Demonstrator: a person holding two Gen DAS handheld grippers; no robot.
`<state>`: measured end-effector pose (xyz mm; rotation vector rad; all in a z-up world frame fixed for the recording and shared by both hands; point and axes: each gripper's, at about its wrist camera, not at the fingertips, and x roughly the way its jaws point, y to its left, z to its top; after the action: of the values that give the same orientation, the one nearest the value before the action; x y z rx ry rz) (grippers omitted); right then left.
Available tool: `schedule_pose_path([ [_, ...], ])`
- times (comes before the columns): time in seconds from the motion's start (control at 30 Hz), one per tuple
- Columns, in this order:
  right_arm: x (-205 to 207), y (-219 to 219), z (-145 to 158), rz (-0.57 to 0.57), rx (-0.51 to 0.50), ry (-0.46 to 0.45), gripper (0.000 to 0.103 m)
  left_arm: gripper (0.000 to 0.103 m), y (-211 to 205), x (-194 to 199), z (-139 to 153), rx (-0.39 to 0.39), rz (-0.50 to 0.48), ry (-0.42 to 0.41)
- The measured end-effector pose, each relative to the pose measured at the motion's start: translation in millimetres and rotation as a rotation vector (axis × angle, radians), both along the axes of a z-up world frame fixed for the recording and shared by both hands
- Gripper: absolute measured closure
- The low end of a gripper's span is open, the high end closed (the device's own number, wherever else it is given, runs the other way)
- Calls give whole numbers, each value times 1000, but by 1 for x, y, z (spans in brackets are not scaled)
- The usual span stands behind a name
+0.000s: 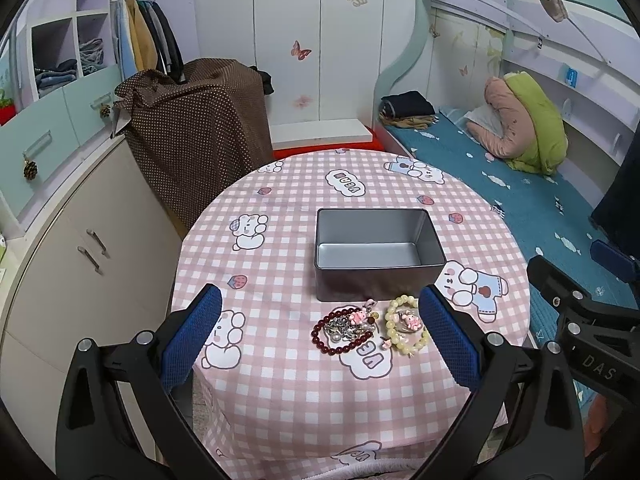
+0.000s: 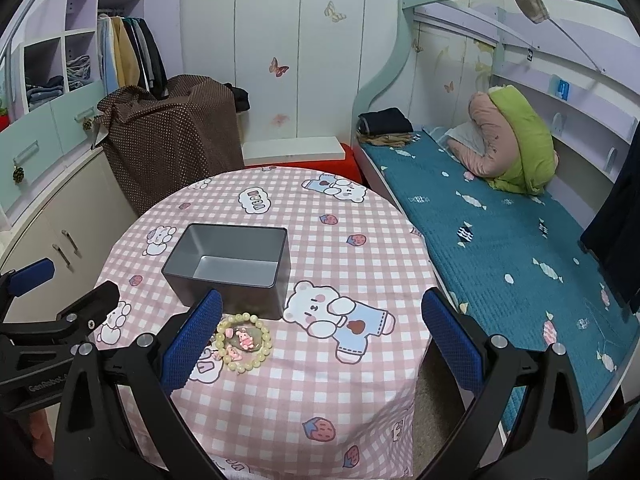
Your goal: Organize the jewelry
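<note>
Counting two bead bracelets (image 1: 376,328) beside one empty tin (image 1: 378,258).

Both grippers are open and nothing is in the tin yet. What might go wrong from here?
1. The red bracelet encircles a tangle of chain and charms; pinching one piece may drag the others.
2. The yellow bracelet lies beside that pile, close to the tin wall, so the left gripper may bump either.
3. The tablecloth may bunch under the fingers.
</note>
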<state>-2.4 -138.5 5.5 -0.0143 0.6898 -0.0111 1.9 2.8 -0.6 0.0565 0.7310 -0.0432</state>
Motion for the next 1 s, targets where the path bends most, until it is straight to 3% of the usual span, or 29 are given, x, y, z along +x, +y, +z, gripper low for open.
schedule_pose_path([
  [1.0,7,0,-8,10,17,41,7,5,4,4,-2,-31,-11,24],
])
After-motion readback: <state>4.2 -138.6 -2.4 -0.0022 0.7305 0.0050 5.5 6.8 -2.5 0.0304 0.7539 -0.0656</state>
